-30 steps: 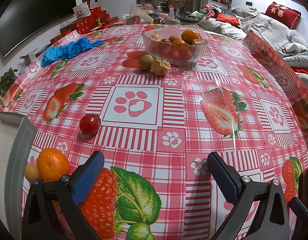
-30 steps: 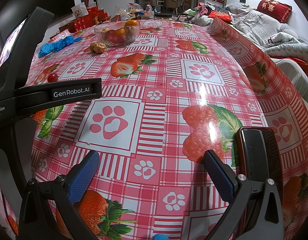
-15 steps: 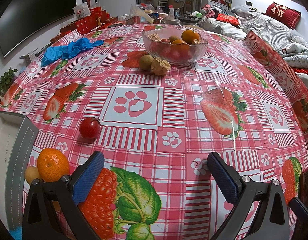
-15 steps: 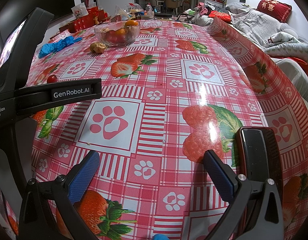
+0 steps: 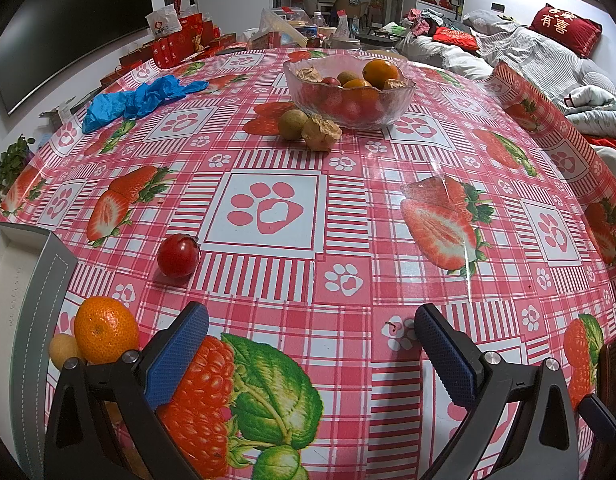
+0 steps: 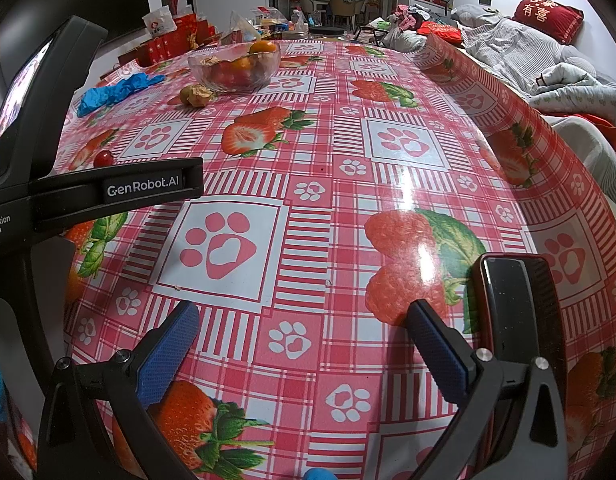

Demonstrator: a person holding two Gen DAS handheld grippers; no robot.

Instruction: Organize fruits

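clear glass bowl [image 5: 349, 98] holds oranges and small red fruits; a green-brown round fruit [image 5: 292, 125] and papery husk fruit [image 5: 321, 133] lie just beside it. red cherry tomato [image 5: 178, 256] and orange mandarin [image 5: 106, 329] lie near the left gripper [image 5: 309, 326], jaws apart, empty. right gripper [image 6: 302, 322] likewise spread, beside a dark phone [image 6: 509, 304].

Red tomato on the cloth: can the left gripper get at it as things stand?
Probably yes. The red tomato lies alone on the tablecloth, ahead-left of the left gripper, whose jaws are open and empty; nothing lies between.
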